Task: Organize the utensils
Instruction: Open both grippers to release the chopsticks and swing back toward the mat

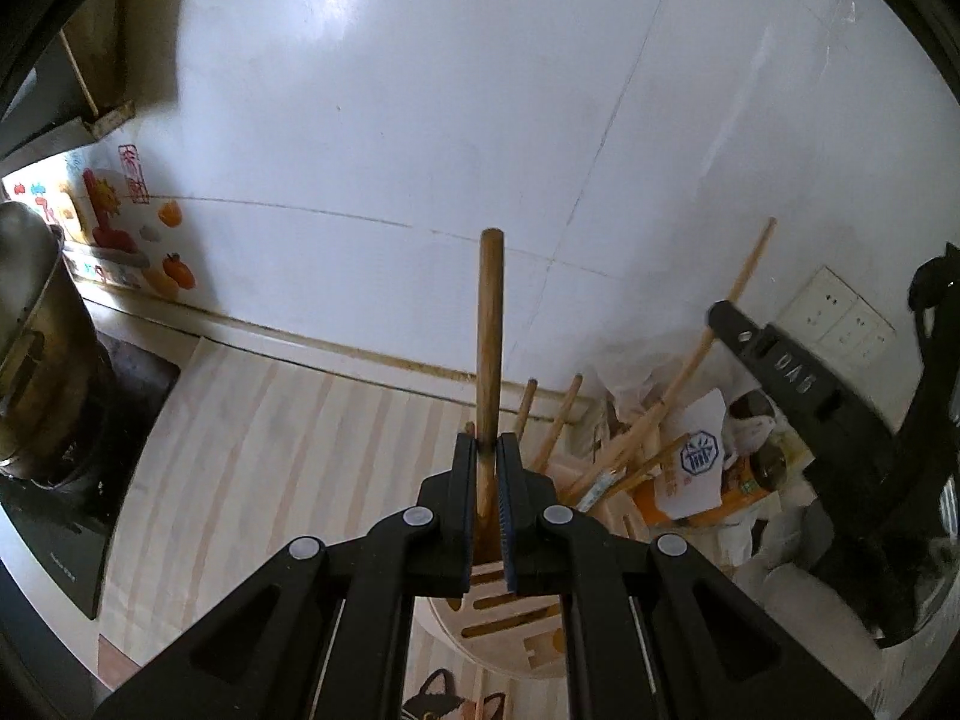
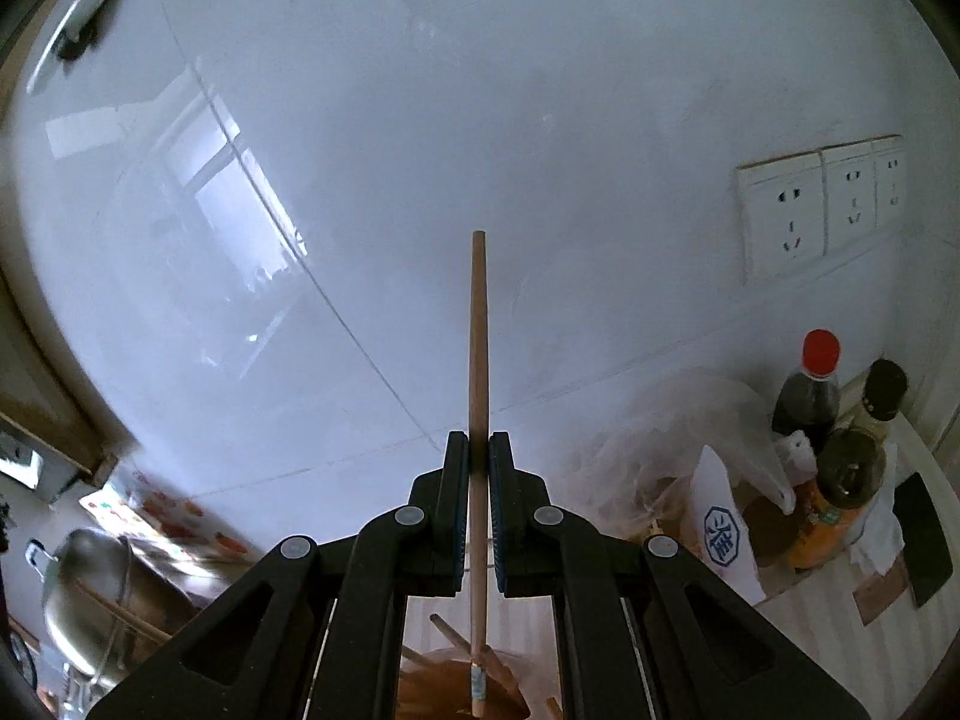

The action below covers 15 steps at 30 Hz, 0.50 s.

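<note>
Left gripper (image 1: 487, 450) clamps one slotted wooden spatula (image 1: 491, 324) at twelve o'clock; right gripper (image 2: 478, 450) pinches one thin wooden stick (image 2: 478, 360); several wooden handles (image 1: 636, 432) cluster at two; beyond, three bottles (image 2: 807, 396), three wall sockets (image 2: 786, 216).

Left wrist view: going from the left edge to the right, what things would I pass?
Steel pot → fruit stickers → wooden spatula clamped in the left gripper → leaning wooden handles → wall sockets.

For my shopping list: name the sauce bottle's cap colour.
Red cap on the dark bottle; clearest in the right wrist view.
</note>
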Each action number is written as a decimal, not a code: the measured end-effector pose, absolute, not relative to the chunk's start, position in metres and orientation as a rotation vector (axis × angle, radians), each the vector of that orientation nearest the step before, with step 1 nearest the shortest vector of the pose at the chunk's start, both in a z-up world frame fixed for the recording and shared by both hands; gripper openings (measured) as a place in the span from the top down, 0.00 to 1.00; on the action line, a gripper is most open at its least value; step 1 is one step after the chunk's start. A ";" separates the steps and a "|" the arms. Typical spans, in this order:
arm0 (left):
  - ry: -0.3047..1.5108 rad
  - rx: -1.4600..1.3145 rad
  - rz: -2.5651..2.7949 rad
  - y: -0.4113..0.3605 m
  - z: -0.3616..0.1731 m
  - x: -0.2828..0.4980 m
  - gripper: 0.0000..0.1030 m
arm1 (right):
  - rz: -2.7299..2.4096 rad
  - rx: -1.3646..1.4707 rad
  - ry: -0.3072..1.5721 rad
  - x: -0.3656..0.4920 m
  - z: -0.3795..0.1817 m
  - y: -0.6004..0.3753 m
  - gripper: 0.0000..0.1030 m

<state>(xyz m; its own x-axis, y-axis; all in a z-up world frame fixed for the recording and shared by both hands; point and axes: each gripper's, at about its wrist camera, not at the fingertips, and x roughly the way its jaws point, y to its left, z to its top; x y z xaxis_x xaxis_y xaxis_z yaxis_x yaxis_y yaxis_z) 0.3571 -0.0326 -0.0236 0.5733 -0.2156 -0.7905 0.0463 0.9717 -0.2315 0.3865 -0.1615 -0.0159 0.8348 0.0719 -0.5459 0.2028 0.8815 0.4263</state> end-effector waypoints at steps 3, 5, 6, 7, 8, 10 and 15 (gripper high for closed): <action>0.953 -0.213 -0.173 -0.030 -0.012 0.348 0.91 | -0.042 0.465 0.616 0.386 -0.025 -0.155 0.93; 0.916 -0.190 -0.154 -0.025 0.002 0.338 0.90 | 0.015 0.443 0.667 0.385 -0.028 -0.152 0.93; 0.902 -0.175 -0.140 -0.022 0.008 0.334 0.82 | 0.038 0.437 0.692 0.385 -0.029 -0.150 0.92; 0.890 -0.162 -0.122 -0.019 0.013 0.329 0.74 | 0.057 0.431 0.714 0.383 -0.028 -0.150 0.91; 0.884 -0.159 -0.111 -0.014 0.017 0.325 0.50 | 0.071 0.423 0.726 0.380 -0.026 -0.150 0.84; 0.862 -0.161 -0.075 -0.001 0.021 0.316 0.24 | 0.077 0.418 0.729 0.369 -0.019 -0.156 0.69; 0.860 -0.118 0.029 0.023 0.010 0.300 0.00 | 0.046 0.416 0.736 0.334 -0.005 -0.175 0.58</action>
